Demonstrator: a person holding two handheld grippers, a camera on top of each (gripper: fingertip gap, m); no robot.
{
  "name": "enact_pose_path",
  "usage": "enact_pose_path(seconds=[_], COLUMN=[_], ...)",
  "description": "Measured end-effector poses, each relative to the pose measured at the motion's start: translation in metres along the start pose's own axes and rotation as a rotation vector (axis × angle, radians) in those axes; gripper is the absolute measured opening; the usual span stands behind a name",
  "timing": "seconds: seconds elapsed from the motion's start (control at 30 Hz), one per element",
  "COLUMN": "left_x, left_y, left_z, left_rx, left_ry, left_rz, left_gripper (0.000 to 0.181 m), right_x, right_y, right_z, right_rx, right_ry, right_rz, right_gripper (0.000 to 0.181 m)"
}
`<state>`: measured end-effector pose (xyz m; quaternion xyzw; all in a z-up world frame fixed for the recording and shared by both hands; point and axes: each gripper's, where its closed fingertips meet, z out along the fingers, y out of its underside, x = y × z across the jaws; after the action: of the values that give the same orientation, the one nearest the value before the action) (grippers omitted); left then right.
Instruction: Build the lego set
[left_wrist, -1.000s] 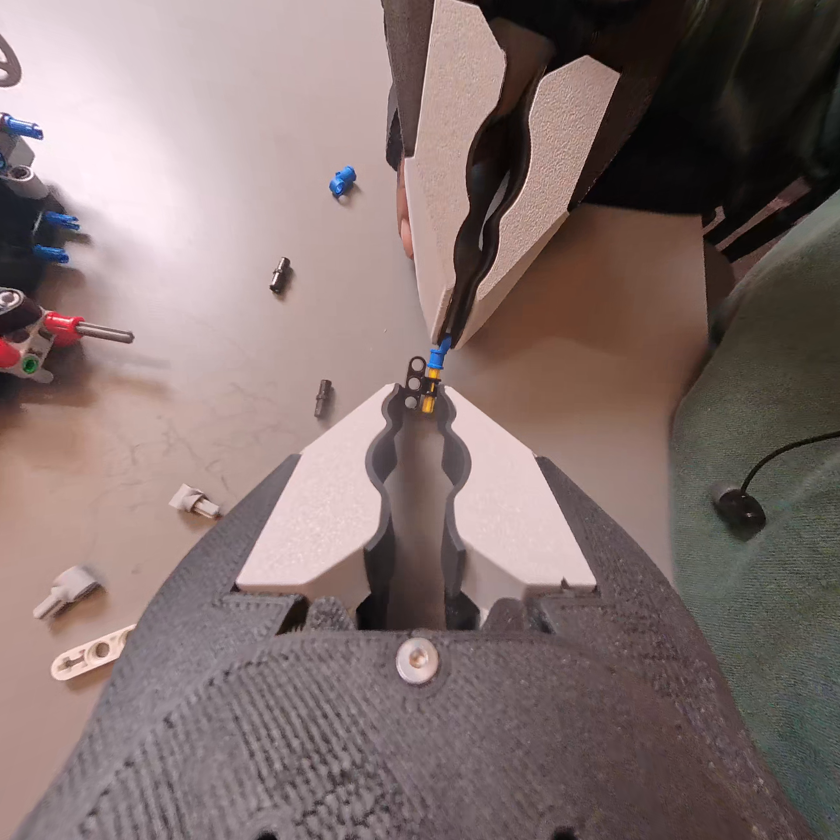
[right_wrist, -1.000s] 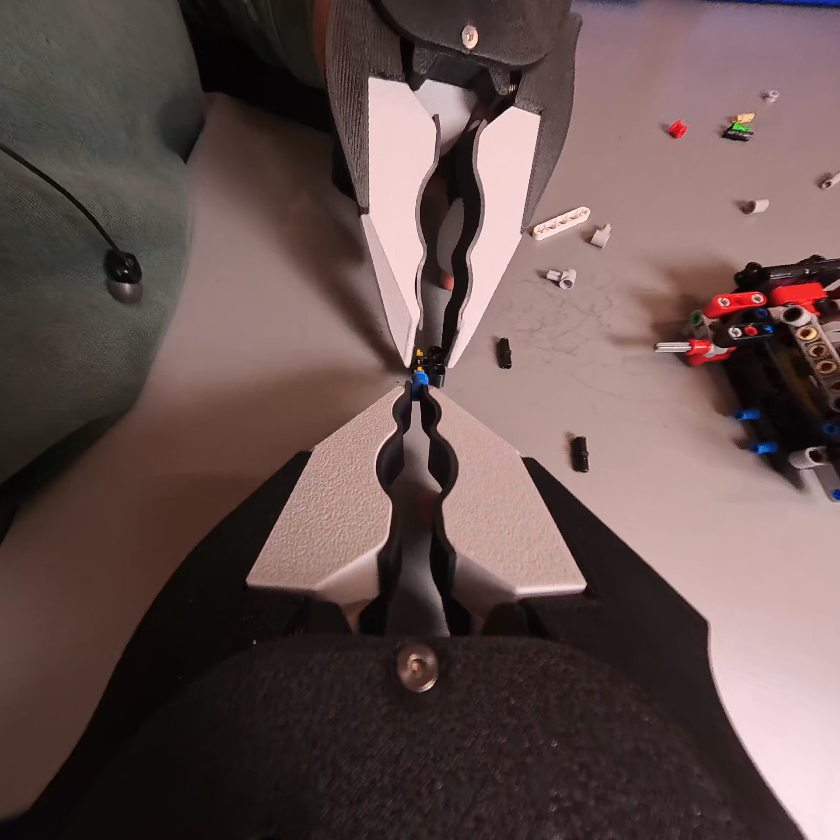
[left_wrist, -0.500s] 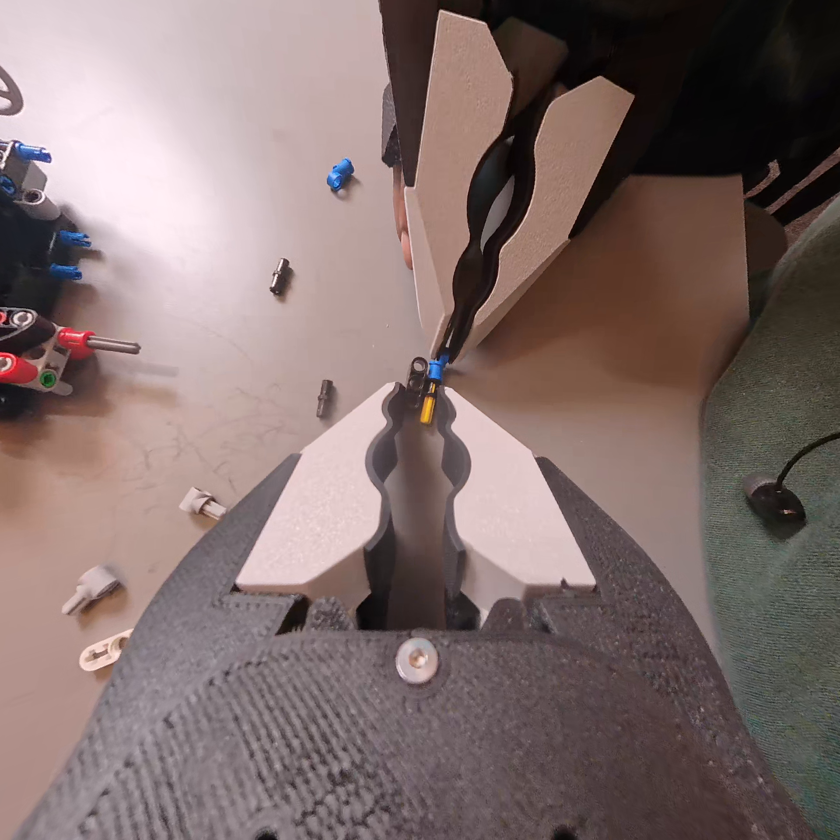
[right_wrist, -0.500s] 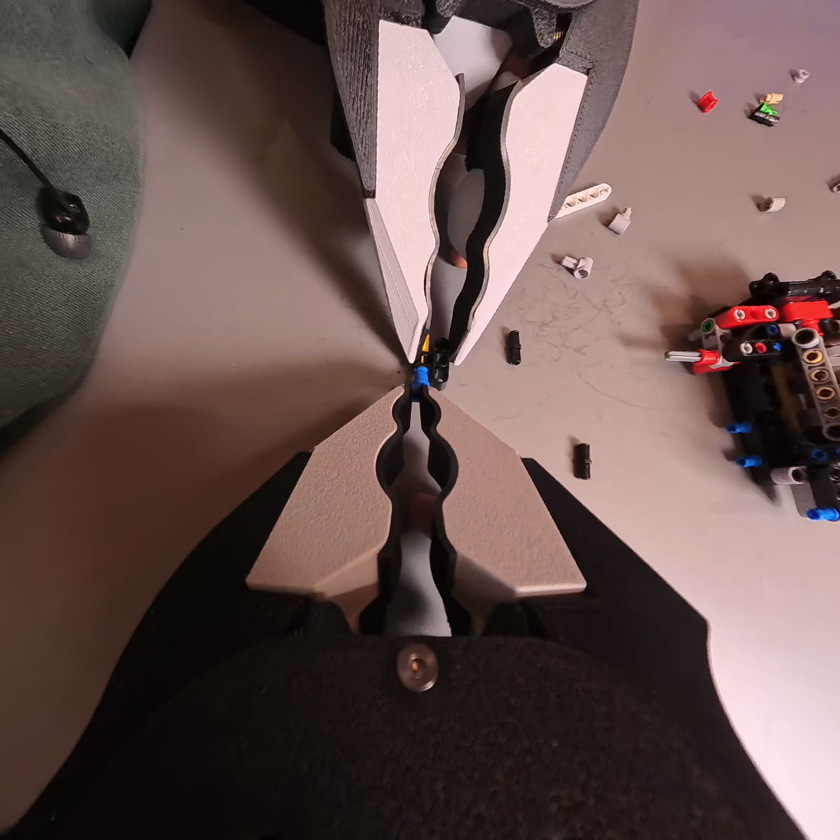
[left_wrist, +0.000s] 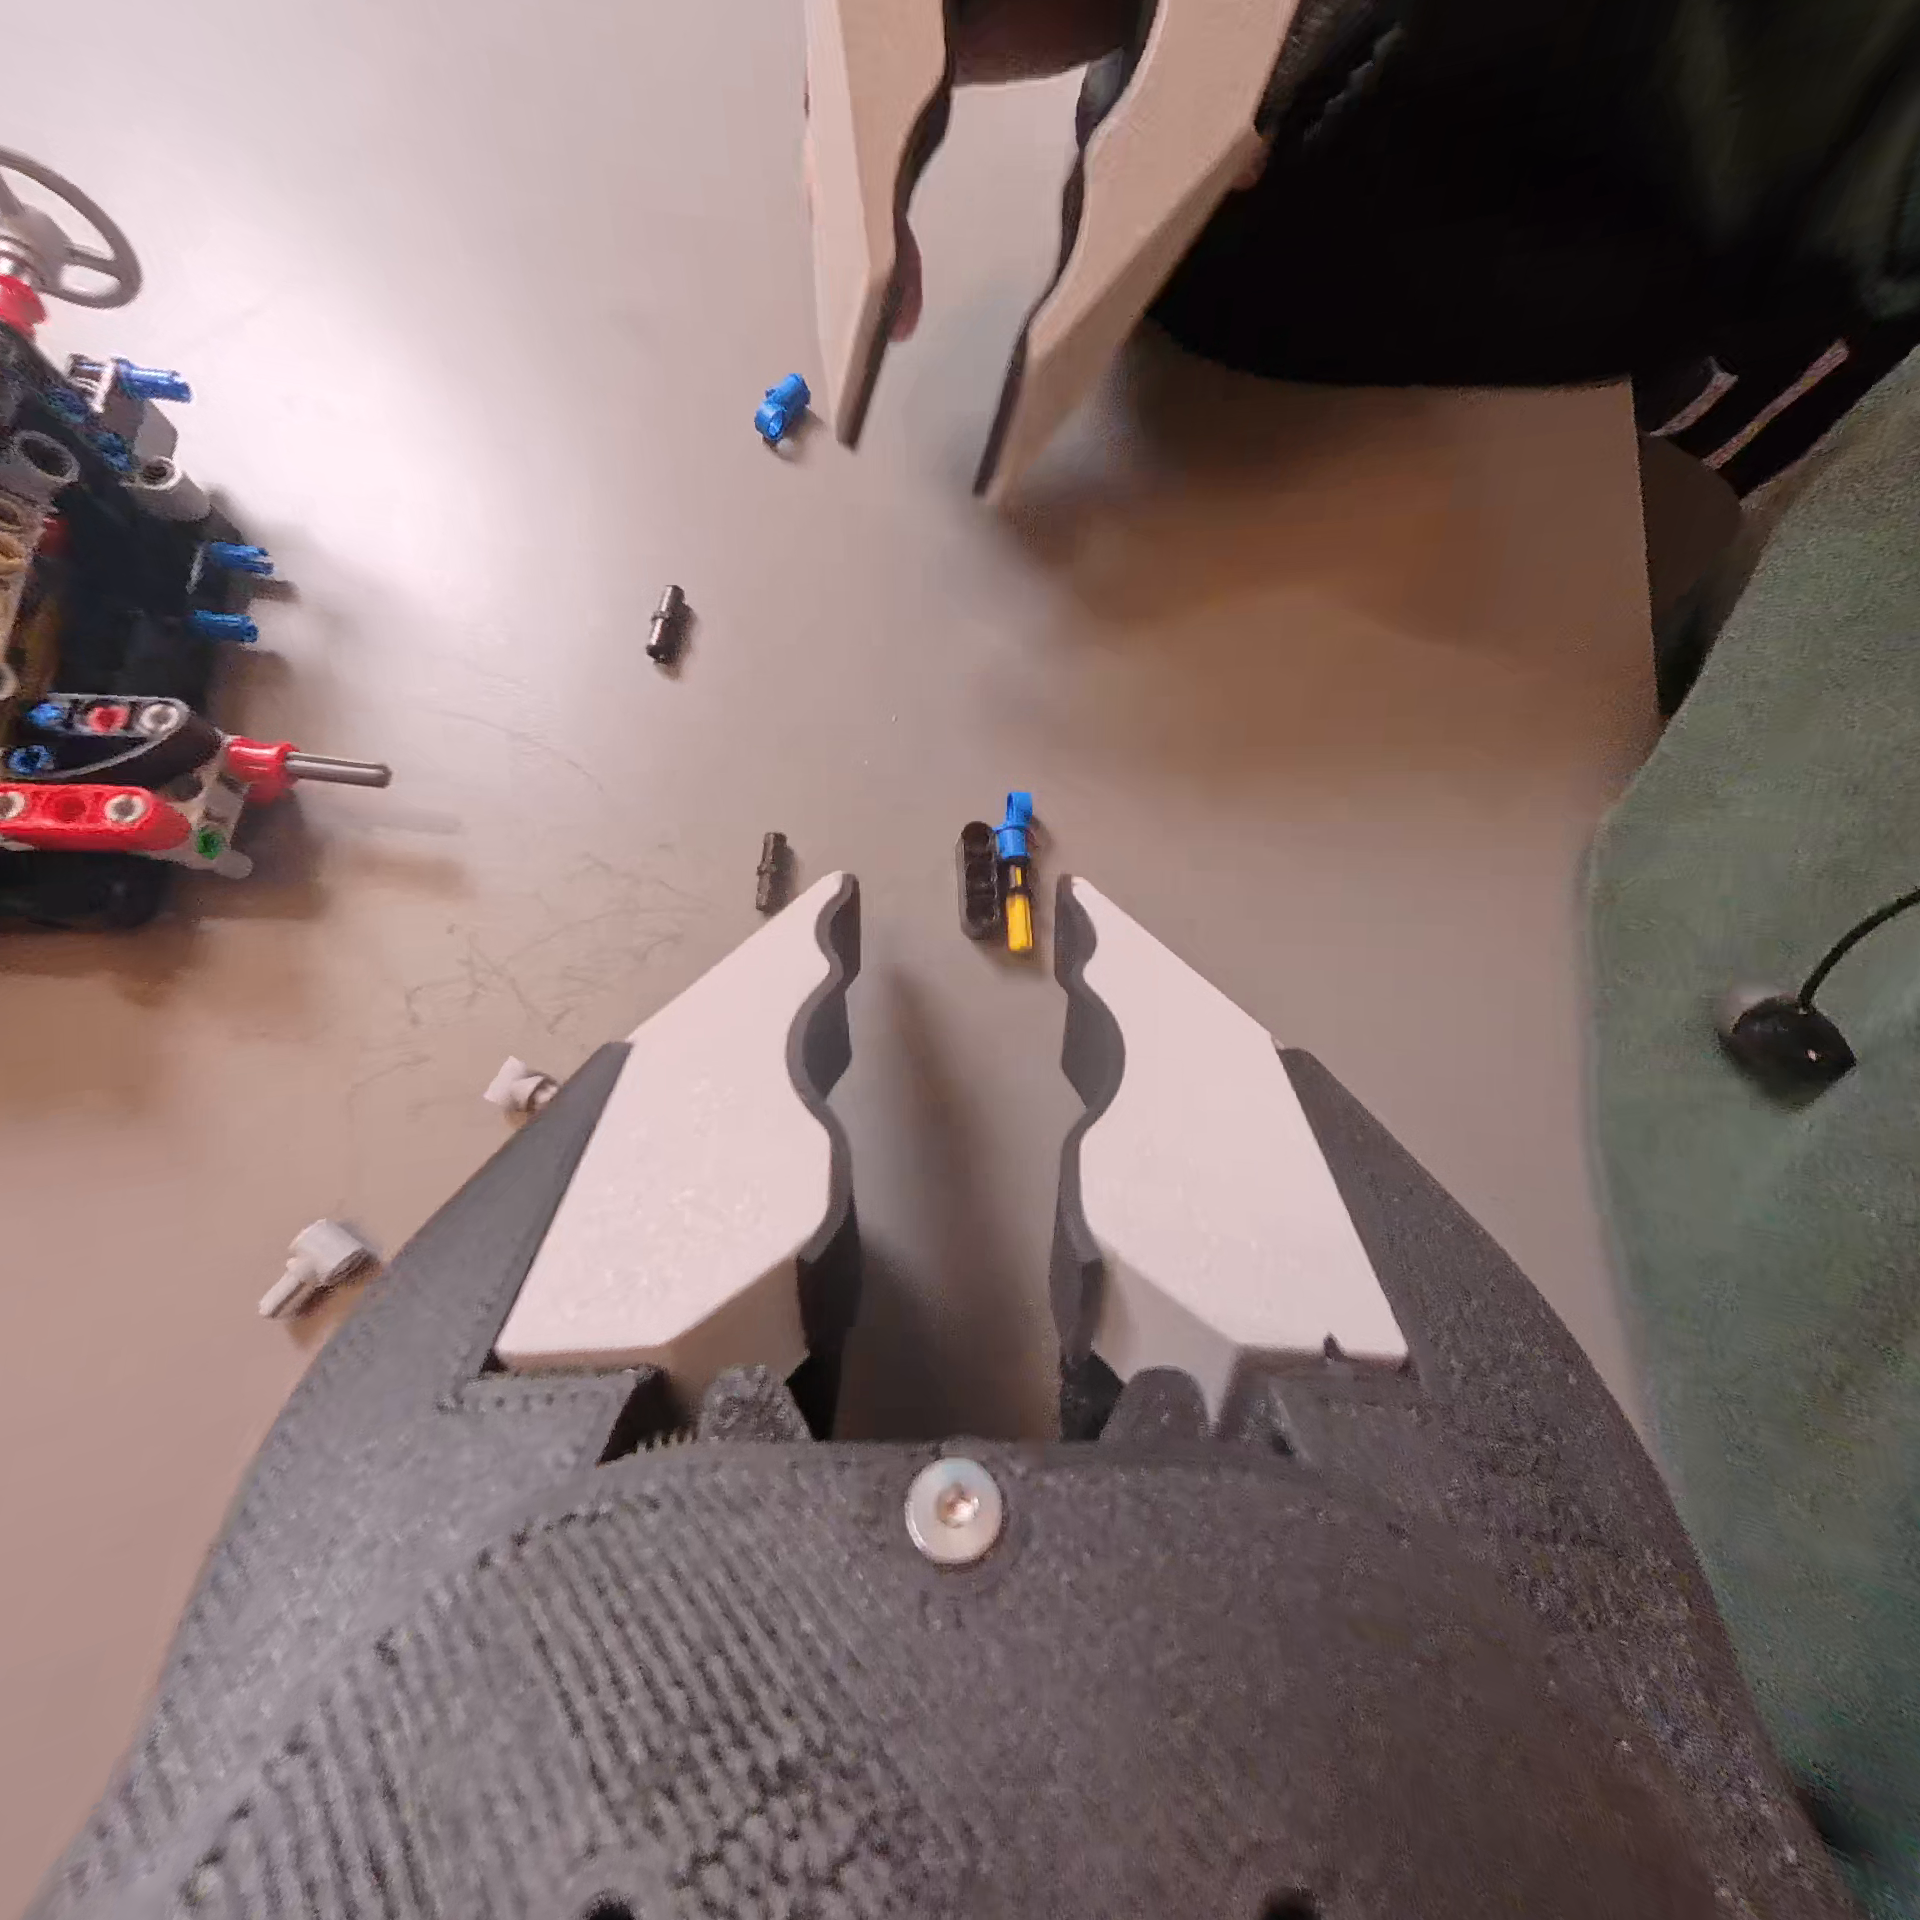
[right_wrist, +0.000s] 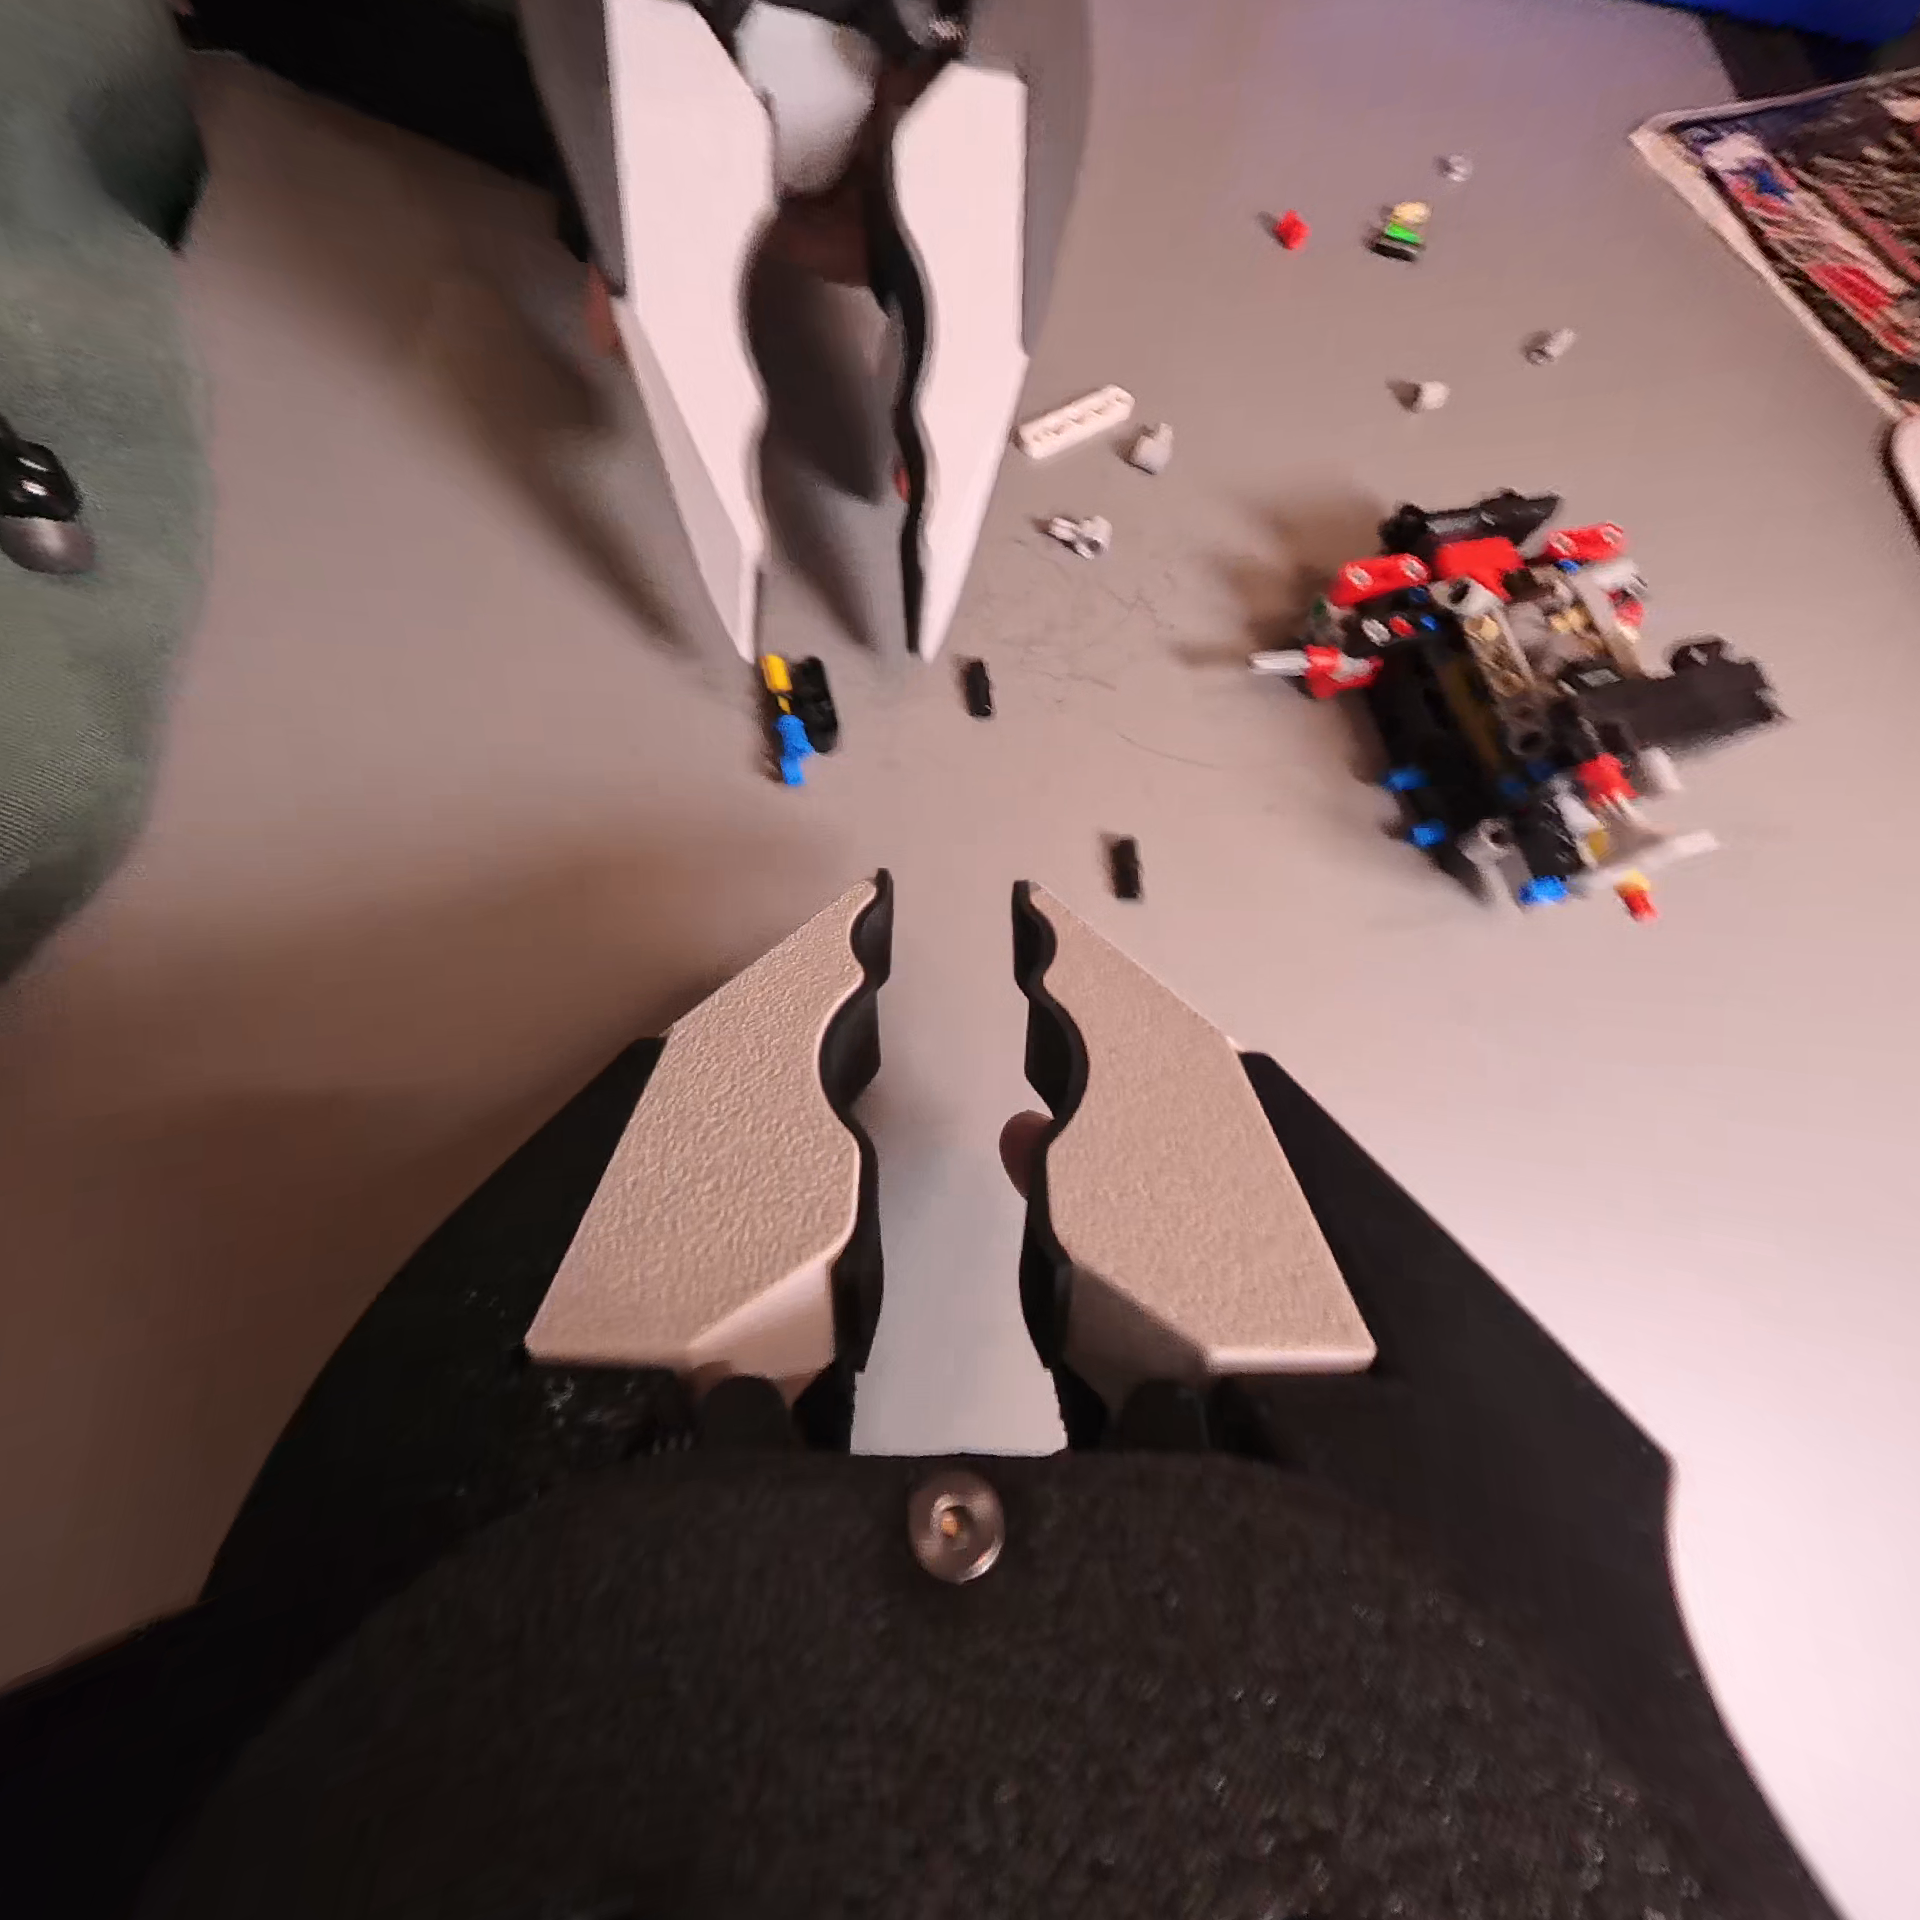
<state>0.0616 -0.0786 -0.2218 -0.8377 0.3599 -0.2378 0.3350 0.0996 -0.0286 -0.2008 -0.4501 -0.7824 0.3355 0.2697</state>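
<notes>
- Left wrist view: the left gripper (left_wrist: 957, 899) hangs low over the tan table (left_wrist: 1299, 727) with its fingers spread wide and nothing between them. The small sub-assembly (left_wrist: 995, 871), a short black beam with a yellow axle and a blue pin beside it, lies flat on the table just ahead of the tips, nearer the right-hand finger and touching neither.
- Lying free like this, it reads as a piece set down, probably to be gripped afresh at a better angle.
- The right gripper (left_wrist: 914, 462) shows at the top, fingers parted and empty, tips close to a loose blue connector (left_wrist: 780, 405). Two black pins (left_wrist: 668, 621) (left_wrist: 772, 871) lie scattered between, and the partly built model (left_wrist: 94, 665) sits well apart at the left edge, out of the working space.
- Right wrist view: this gripper's own fingers stand moderately apart, holding nothing, above bare table. The sub-assembly lies just beside the tips of the opposite gripper, well ahead of this one.
- The red and black model rests off to the right with grey and white spare parts (right_wrist: 1075, 418) behind it, kept within reach yet clear of the middle.
- A printed sheet (right_wrist: 1808, 208) lies at the far right corner.
</notes>
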Motion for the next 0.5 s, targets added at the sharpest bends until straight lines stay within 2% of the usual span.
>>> enact_pose_path(seconds=[0.03, 0.23, 0.37, 0.5], left_x=[0.000, 0.000, 0.001, 0.002], left_y=[0.000, 0.006, 0.015, 0.011], left_z=[-0.004, -0.021, -0.013, -0.004], left_rx=[0.005, 0.000, -0.031, -0.015], left_ry=[0.005, 0.024, 0.027, 0.013], left_rz=[0.005, 0.062, 0.097, 0.130], left_gripper=[0.036, 0.036, 0.034, 0.030], right_x=[0.006, 0.027, 0.029, 0.027], right_y=[0.005, 0.044, 0.050, 0.052], right_z=[-0.005, -0.022, -0.021, -0.016], right_rx=[-0.012, -0.126, -0.150, -0.174], right_ry=[0.024, 0.111, 0.114, 0.108], right_rz=[0.014, 0.085, 0.101, 0.093], right_gripper=[0.021, 0.021, 0.022, 0.022])
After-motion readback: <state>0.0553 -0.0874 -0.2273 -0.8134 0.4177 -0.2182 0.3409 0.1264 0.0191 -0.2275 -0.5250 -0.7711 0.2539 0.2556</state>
